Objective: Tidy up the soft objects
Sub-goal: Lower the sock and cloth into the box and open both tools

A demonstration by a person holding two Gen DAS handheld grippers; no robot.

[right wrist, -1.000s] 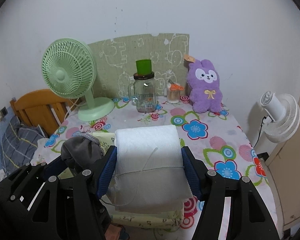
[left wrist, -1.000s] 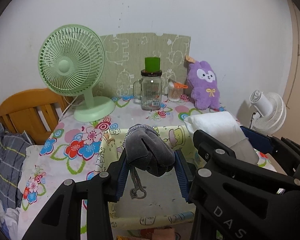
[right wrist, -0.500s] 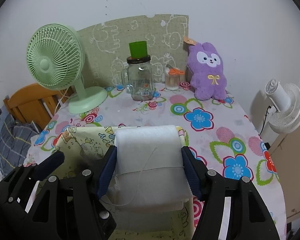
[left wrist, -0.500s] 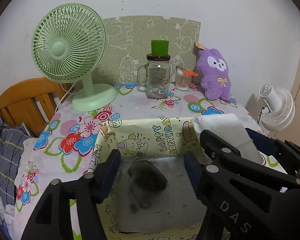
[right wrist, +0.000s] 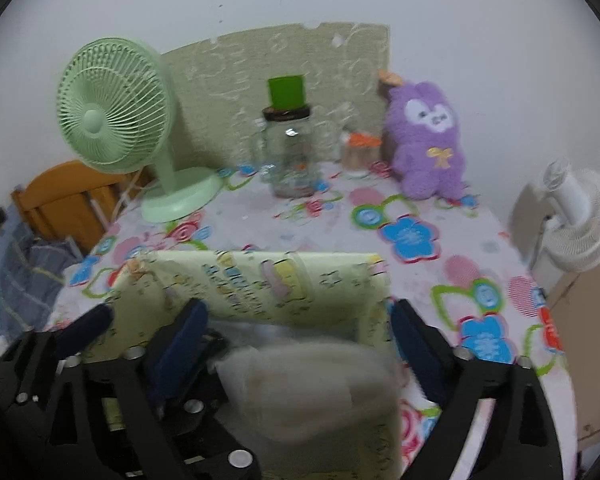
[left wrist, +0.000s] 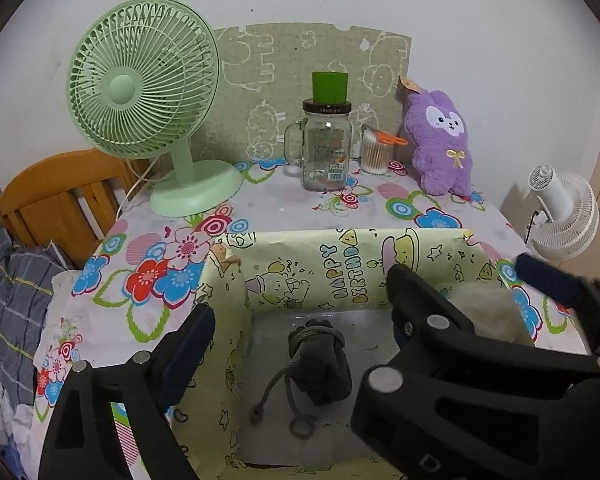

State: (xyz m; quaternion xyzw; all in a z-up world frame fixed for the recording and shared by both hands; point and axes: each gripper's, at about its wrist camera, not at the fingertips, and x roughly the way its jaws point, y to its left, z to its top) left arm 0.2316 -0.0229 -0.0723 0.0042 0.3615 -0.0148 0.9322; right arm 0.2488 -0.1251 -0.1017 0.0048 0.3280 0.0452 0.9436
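Observation:
A yellow birthday-print box (left wrist: 340, 264) (right wrist: 260, 280) stands open at the table's near edge. On its floor lies a grey drawstring pouch (left wrist: 320, 360), loose. My left gripper (left wrist: 300, 324) hangs just above the pouch, its jaws opening and touching nothing. A white folded towel (right wrist: 312, 380) (left wrist: 484, 308), blurred, is dropping into the box's right side. It is between the fingers of my right gripper (right wrist: 300, 320), whose jaws are opening with the pads off it. A purple plush rabbit (left wrist: 440, 144) leans on the back wall.
At the back stand a green desk fan (left wrist: 140, 92), a glass mug jar (left wrist: 326, 148) with a green cup on it and a cotton-swab tub (left wrist: 376, 152). A wooden frame (left wrist: 60, 200) is at the left, a white fan (left wrist: 560, 216) off the right edge.
Both grippers sank toward the box. The left one let go of the grey pouch, which fell to the box floor. The right one has just let go of the towel.

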